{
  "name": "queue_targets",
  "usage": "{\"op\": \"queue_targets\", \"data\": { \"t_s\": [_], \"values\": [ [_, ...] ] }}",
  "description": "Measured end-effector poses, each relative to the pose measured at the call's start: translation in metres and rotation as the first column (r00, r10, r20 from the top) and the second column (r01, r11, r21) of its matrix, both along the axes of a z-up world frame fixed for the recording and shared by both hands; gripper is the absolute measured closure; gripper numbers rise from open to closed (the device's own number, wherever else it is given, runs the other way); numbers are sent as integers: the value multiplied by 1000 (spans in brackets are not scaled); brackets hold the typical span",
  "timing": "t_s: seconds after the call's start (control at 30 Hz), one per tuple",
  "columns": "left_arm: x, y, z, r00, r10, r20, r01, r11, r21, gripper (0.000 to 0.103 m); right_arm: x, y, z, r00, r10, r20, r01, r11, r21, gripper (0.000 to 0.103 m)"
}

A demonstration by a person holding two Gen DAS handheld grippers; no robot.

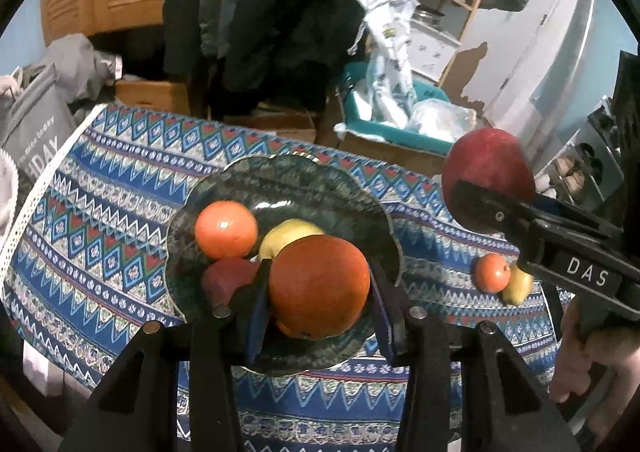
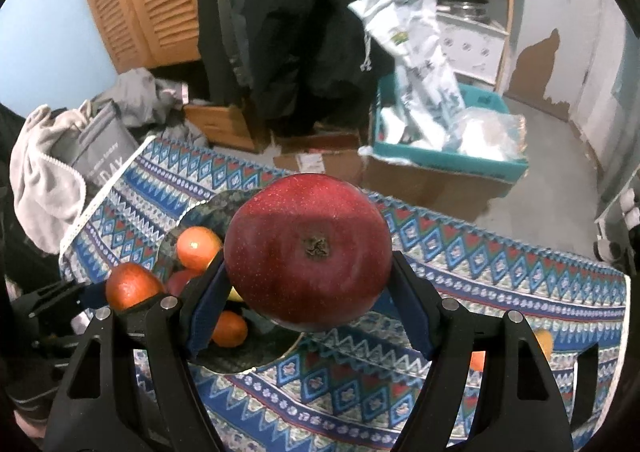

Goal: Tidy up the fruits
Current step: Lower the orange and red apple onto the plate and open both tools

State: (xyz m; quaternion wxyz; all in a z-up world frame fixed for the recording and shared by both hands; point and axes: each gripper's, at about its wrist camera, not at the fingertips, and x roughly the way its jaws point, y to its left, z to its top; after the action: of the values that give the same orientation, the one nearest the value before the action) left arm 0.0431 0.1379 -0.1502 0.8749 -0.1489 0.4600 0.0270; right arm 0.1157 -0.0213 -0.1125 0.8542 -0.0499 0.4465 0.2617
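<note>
Plate (image 1: 280, 179) holds four fruits; cloth (image 1: 120, 179) bears two.

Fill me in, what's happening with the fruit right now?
A person holds a gripper in each hand. The left gripper is shut on an orange fruit above the dark green plate, which already holds several fruits. The right gripper is clamped on a red apple, off to the plate's right. A small orange fruit and a yellow one lie on the patterned cloth.

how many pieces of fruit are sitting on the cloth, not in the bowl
2: a small orange fruit and a yellow one touching it, right of the bowl on the cloth. The claw may hide more.
</note>
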Motion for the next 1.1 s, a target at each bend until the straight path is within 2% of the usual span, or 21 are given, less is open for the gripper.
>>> {"op": "queue_targets", "data": {
  "t_s": [0.13, 0.57, 0.83, 1.0, 1.1],
  "values": [
    [2, 9, -14, 1000, 8, -23, -9, 999, -38, 58, 6, 12, -15, 999, 14, -38, -15, 1000, -12, 27],
    [10, 7, -42, 996, 0, -86, -2, 999, -32, 58, 17, 37, -63, 986, 58, -159, -67, 996, -52, 27],
    [9, 9, -43, 997, 16, -79, -19, 999, -35, 56, 21, 42, -76, 978, 67, -200, -79, 995, -55, 26],
    [9, 8, -44, 996, 7, -85, -10, 1000, -27, 50, 22, 44, -86, 971, 68, -228, -84, 995, -62, 26],
    [9, 7, -44, 996, 7, -89, -9, 1000, -27, 50, 23, 40, -75, 978, 67, -199, -70, 997, -9, 26]
  ]
}}
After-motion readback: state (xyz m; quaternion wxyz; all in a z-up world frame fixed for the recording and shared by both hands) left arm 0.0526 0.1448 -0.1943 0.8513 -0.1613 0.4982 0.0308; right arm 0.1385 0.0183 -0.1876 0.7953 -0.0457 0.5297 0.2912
